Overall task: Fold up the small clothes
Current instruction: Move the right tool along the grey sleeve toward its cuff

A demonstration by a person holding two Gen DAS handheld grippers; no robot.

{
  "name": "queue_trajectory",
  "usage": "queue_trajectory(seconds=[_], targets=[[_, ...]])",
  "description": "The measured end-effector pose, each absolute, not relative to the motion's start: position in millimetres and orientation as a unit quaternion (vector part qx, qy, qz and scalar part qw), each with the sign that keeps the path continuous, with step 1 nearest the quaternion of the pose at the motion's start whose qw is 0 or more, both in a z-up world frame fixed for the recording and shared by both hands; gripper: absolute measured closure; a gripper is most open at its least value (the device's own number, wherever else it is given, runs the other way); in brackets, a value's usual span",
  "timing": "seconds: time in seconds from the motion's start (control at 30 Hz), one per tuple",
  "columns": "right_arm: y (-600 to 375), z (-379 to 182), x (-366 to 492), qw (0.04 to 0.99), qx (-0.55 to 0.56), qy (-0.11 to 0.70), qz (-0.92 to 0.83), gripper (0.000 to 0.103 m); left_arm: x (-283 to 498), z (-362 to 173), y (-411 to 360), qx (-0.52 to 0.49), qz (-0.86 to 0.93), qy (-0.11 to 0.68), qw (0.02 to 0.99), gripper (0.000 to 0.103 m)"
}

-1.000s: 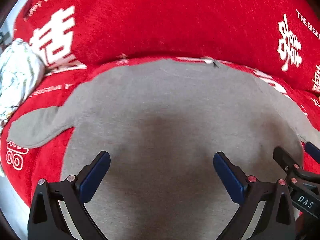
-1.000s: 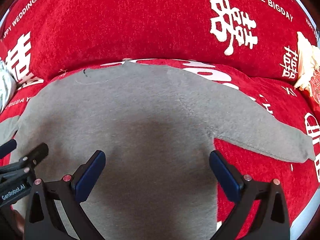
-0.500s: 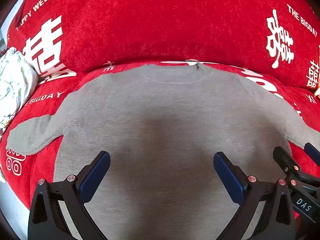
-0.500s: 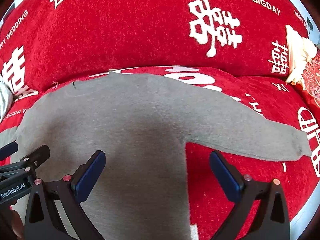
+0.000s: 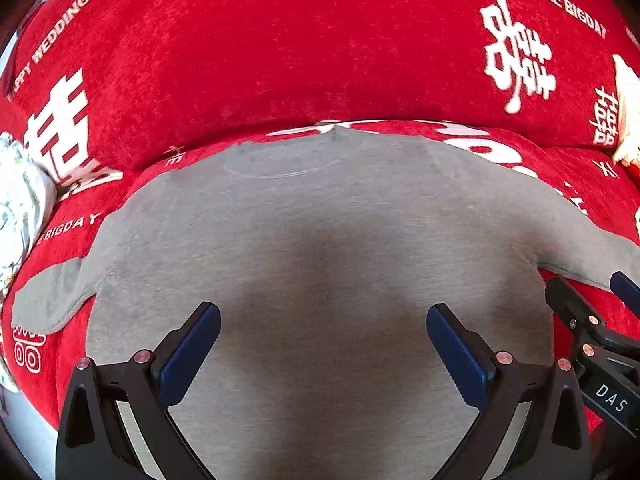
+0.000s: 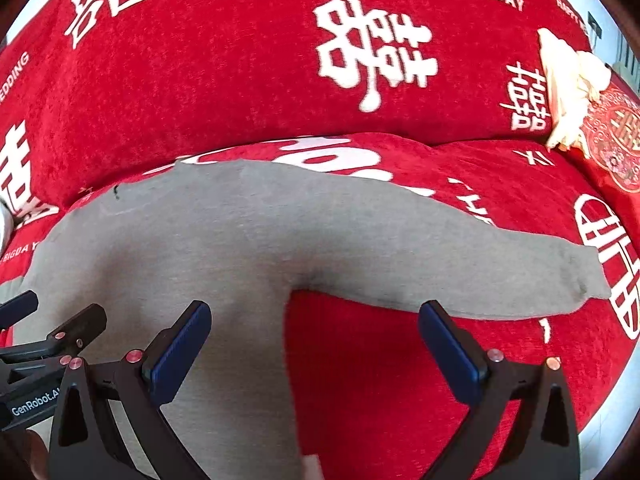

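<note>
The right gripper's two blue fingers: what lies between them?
In the right wrist view, the right gripper frames the grey sweater's side edge and bare red sofa cover.

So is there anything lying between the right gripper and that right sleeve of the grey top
Nothing visible. The right gripper is open over the grey top's side edge, and only bare red cover lies between it and the spread-out right sleeve.

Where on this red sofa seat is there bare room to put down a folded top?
Bare red seat lies between the grey sweater body and its outstretched sleeve, under the right gripper. A narrower strip sits behind the sleeve. The far corner is crowded by a cream cloth.
</note>
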State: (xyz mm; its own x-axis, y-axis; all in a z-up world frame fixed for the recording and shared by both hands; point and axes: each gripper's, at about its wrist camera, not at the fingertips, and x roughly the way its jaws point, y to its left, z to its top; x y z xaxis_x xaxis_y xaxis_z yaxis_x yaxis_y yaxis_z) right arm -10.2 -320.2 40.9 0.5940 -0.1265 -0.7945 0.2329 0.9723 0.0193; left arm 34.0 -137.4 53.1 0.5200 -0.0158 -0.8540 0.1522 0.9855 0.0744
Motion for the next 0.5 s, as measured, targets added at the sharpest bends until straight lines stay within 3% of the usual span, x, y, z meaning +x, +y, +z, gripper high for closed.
queue_trajectory(seconds=[0.5], targets=[[-391, 37, -26, 0.884, 0.096, 0.434, -0.142, 0.0, 29, 51, -211, 0.107, -0.083, 0.483, 0.865, 0.0]])
